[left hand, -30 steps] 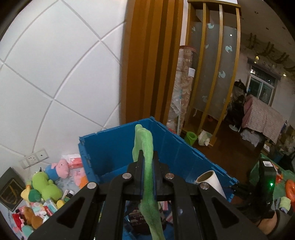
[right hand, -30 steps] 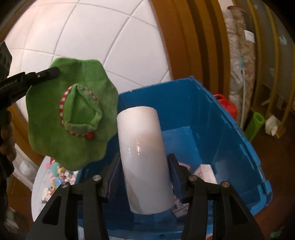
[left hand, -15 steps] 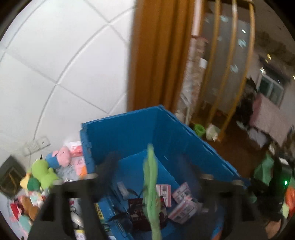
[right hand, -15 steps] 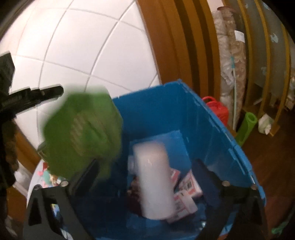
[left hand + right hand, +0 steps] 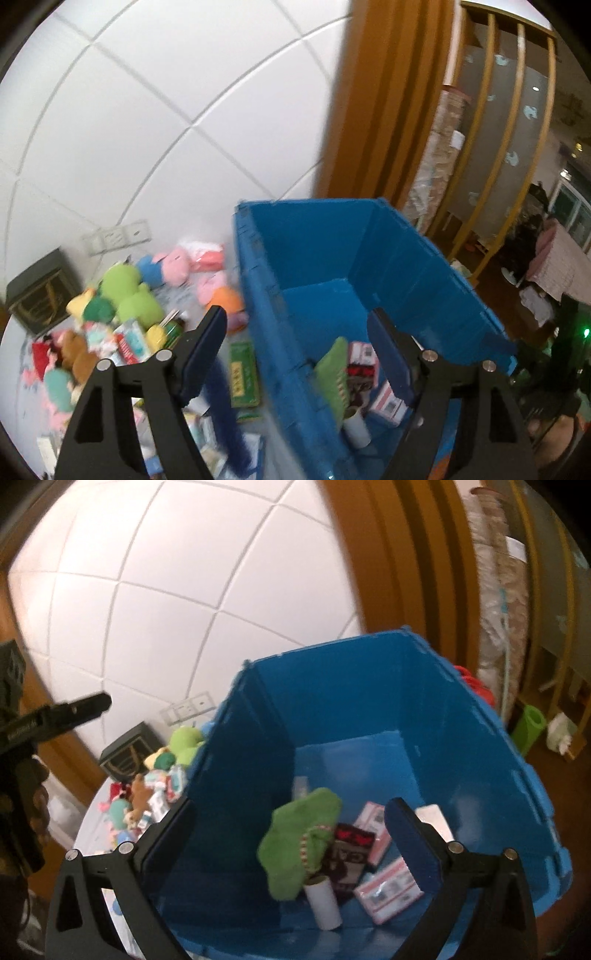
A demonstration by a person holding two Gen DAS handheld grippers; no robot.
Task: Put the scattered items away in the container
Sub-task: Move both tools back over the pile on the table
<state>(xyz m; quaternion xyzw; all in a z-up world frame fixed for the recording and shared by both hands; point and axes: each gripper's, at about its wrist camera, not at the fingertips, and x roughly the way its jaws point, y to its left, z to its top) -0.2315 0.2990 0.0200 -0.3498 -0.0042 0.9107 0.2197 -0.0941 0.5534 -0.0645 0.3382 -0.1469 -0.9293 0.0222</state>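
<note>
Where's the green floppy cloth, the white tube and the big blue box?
green cloth (image 5: pixel 295 843), right wrist view, on its wavy middle.
white tube (image 5: pixel 324 904), right wrist view, on its side.
blue box (image 5: pixel 332 698), right wrist view, on its far inner wall.

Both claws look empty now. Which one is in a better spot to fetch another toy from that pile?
Probably the left gripper: it is open and empty, and the pile of plush toys lies just ahead, left of the blue bin. The right gripper, also open, points into the bin.
</note>
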